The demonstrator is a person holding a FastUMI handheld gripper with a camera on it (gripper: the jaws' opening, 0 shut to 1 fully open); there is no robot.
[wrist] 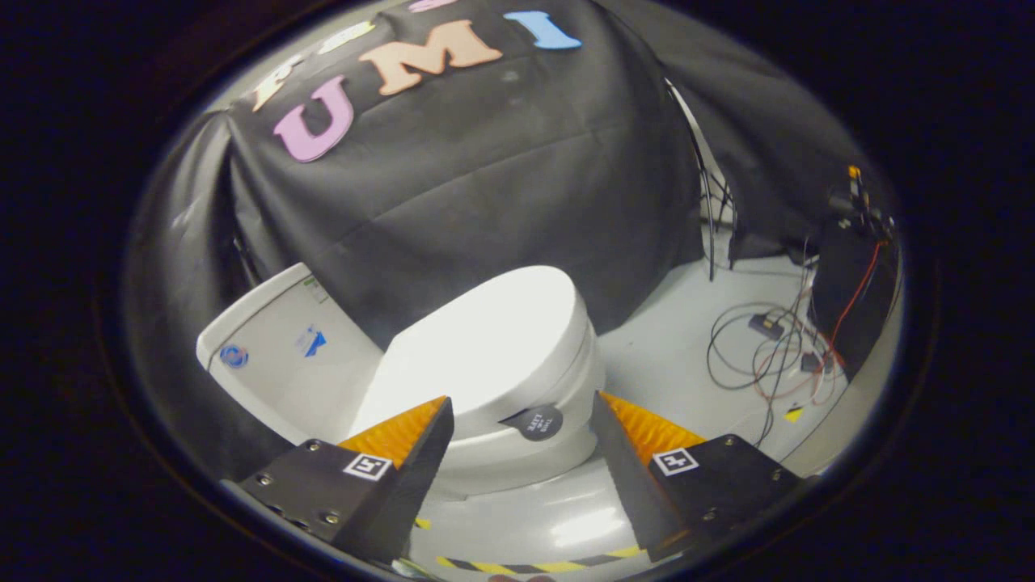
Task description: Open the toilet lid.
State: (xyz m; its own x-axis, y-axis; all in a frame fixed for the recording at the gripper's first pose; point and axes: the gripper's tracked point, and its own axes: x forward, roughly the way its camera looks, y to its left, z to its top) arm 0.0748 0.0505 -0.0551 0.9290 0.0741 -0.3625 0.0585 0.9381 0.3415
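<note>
- From my remote seat, I see the toilet (517, 453) at lower centre of the frame, its lid (485, 347) down flat on the seat; the closed lid hides whatever the bowl holds.
- At lower left of the frame stands the tank (275, 356), a pale box with two small stickers on its top face; it is closed as well.
- The lid's long axis runs from the tank at lower left toward the rounded front end at centre right, tilted up to the right in the frame.
- A dark round tab (538, 422) sits at the lid's front edge, in the gap between the fingers and just ahead of them.
- My gripper (521, 408) is spread wide, one finger on each side of the lid's front end, neither finger visibly pressing on it.
- The floor (671, 339) is pale grey and glossy, with a striped tape line (525, 563) at the bottom centre.
- Black cloth (501, 186) walls the booth across the upper frame.
- At right of the frame, loose cables (760, 356) coil on the floor beside a dark stand (853, 291) with wiring.
</note>
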